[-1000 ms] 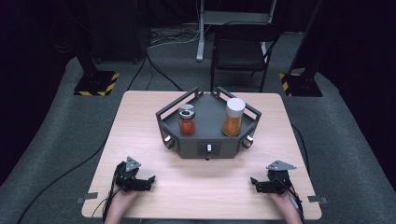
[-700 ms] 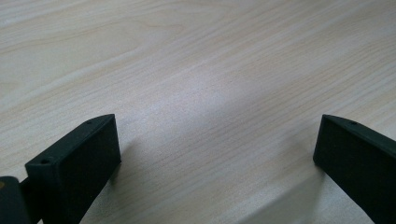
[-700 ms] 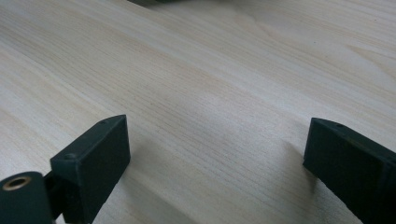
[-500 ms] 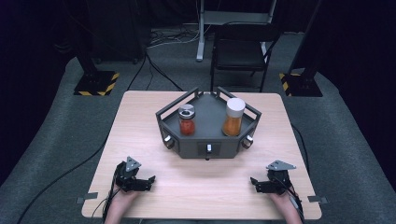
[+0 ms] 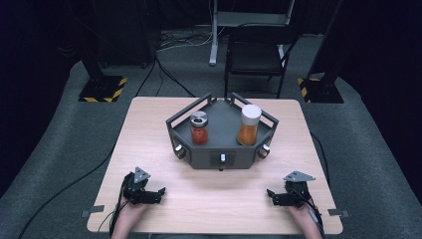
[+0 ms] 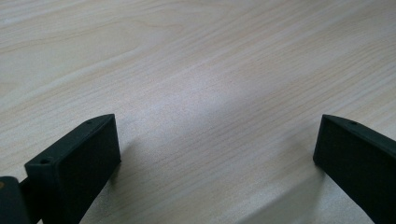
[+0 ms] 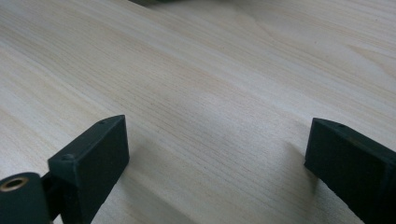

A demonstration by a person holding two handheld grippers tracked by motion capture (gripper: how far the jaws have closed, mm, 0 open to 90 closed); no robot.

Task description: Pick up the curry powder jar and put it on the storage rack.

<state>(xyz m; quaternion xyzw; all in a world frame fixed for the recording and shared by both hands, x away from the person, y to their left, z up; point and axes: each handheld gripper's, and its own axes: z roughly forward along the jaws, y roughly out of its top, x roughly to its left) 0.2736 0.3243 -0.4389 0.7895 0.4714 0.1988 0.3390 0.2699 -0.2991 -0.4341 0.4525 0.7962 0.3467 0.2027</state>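
Down at the lower edge of the high view, the left gripper (image 5: 158,193) and right gripper (image 5: 271,195) rest on the table (image 5: 149,144), both released; the red jar (image 5: 199,130) and orange jar (image 5: 249,126) stand in the dark tray (image 5: 219,158) at centre. Each gripper view shows wide-apart jaws over bare wood.

two upright jars, red-filled jar (image 5: 199,128) and orange-filled jar (image 5: 249,125), stand in the tray (image 5: 221,152)

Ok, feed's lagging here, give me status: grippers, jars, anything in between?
Left gripper and right gripper open, empty, low over table. Two jars upright in grey tray, untouched. Path clear.
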